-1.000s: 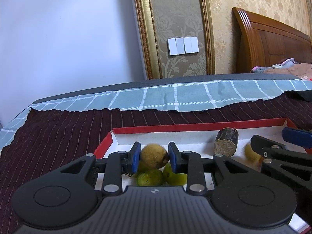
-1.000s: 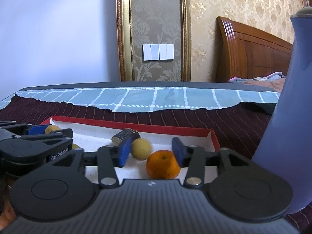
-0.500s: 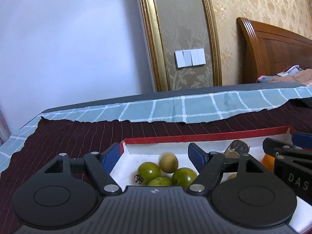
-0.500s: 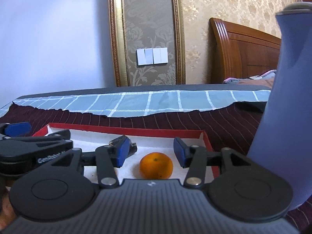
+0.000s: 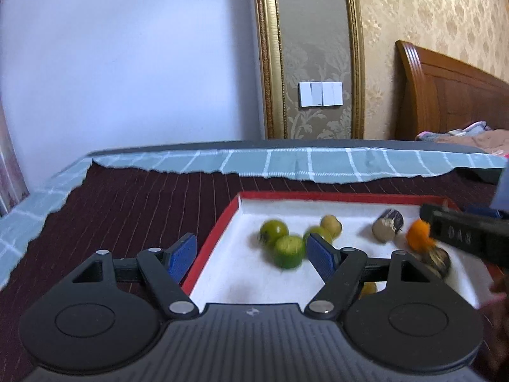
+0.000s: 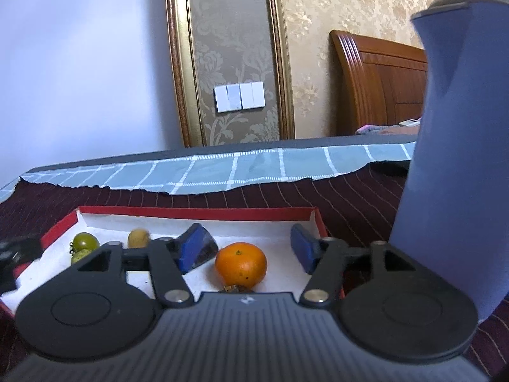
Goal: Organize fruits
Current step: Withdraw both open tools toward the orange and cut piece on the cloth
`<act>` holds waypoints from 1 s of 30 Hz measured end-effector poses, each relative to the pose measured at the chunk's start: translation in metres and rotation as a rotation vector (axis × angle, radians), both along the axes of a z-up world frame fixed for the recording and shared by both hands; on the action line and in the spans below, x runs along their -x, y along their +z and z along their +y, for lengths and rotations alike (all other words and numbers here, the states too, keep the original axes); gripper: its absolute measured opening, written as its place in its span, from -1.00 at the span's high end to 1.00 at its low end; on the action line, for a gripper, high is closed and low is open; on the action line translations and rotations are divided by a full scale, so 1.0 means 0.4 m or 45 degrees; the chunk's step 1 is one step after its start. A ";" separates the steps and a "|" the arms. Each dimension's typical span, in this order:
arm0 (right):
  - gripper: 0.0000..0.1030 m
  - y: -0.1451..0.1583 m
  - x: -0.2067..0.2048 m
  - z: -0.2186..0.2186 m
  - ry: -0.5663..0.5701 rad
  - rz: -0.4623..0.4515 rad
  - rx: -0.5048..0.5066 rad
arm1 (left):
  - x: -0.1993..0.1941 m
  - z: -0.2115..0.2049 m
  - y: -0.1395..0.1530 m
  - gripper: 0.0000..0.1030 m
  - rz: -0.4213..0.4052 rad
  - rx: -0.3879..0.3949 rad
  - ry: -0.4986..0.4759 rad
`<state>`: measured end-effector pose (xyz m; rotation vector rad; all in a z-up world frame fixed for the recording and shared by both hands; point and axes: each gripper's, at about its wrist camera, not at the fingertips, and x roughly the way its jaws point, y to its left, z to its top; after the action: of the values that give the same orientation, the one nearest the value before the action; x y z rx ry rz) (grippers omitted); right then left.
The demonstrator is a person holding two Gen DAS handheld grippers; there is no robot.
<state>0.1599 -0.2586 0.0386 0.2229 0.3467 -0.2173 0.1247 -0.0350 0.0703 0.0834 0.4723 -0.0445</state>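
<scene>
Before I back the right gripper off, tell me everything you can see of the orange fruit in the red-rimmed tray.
The round orange fruit has bright, finely dimpled peel with a few dark specks. It sits on the white lining of the red-rimmed tray, toward its right end. It lies between the blue pads of the right gripper, whose jaws are opening; neither pad touches it. Something dark shows at its base, too hidden to identify. The left wrist view shows it blurred, partly hidden.

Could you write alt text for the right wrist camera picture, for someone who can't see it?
An orange sits in a red-edged white tray, free between the opening jaws of the right hand-held gripper. Small green and yellowish fruits lie at the tray's left. A tall blue jug stands at the right on a dark striped cloth.
</scene>
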 end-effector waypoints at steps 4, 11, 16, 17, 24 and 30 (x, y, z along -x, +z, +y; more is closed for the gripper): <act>-0.64 0.002 0.060 0.002 0.002 -0.054 -0.003 | 0.070 0.036 -0.027 -0.48 0.030 0.067 -0.055; -0.90 -0.021 0.194 0.007 0.070 -0.057 -0.126 | 0.155 0.049 -0.080 -0.48 0.050 0.051 -0.193; -0.95 -0.037 0.265 0.091 0.123 0.080 0.082 | 0.181 0.032 -0.088 -0.48 -0.005 0.010 -0.230; -0.95 -0.041 0.273 0.110 0.142 0.100 0.134 | 0.185 0.031 -0.091 -0.48 -0.007 0.000 -0.240; -0.93 -0.056 0.285 0.163 0.225 0.173 0.239 | 0.171 0.023 -0.111 -0.47 0.029 -0.027 -0.264; -0.79 -0.067 0.272 0.154 0.273 0.220 0.194 | 0.152 0.026 -0.123 -0.47 0.082 -0.004 -0.271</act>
<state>0.0512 -0.1971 0.0118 0.0153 0.5197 -0.0507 0.0637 -0.0244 0.0212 0.1357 0.5264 -0.2560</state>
